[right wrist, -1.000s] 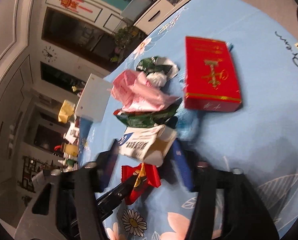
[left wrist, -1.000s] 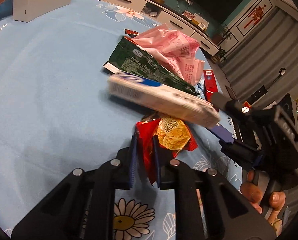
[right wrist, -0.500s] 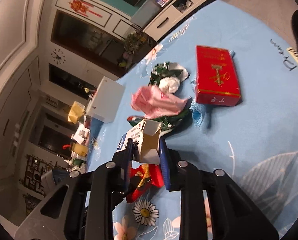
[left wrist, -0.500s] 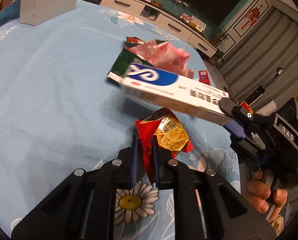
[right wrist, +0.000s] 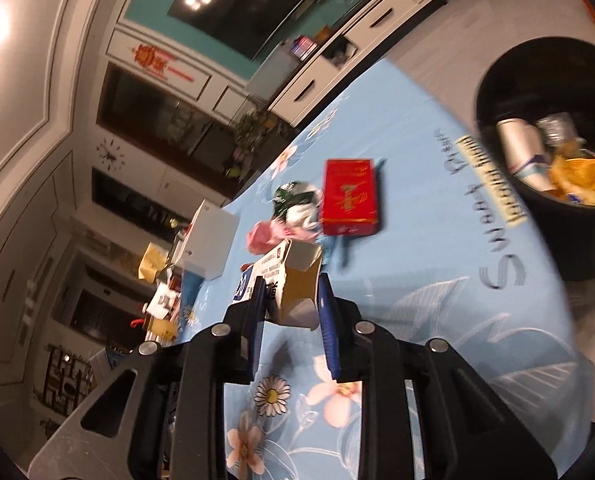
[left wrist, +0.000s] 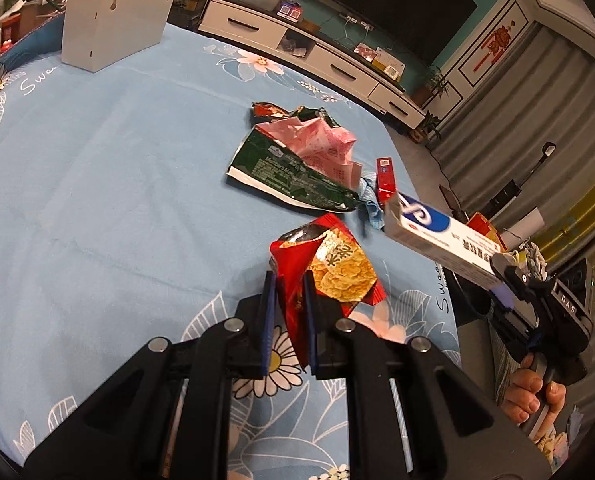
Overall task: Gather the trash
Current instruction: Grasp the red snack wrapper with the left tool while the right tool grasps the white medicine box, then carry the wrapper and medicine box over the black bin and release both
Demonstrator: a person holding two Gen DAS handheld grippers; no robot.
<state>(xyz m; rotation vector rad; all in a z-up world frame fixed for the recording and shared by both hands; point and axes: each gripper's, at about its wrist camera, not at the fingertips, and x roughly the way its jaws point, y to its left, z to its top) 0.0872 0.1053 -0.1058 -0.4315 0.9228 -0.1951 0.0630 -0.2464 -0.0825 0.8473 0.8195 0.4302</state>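
Observation:
My left gripper (left wrist: 288,294) is shut on a red and yellow snack wrapper (left wrist: 329,264), held above the blue flowered tablecloth (left wrist: 97,200). My right gripper (right wrist: 291,292) is shut on a long white and blue toothpaste box (right wrist: 285,280), which also shows in the left wrist view (left wrist: 437,236) off the table's right edge. More trash lies on the cloth: a dark green bag (left wrist: 285,172), pink crumpled paper (left wrist: 321,144) and a red box (right wrist: 349,196). A black trash bin (right wrist: 545,152) with trash inside stands beside the table.
A white box (left wrist: 109,32) stands at the far left of the table. A white TV cabinet (left wrist: 309,52) runs along the back wall. A grey curtain (left wrist: 537,100) hangs at the right.
Both grippers have lifted and pulled back from the pile with their items. The right gripper has carried the toothpaste box to the right, off the table edge; the bin has come into its view.

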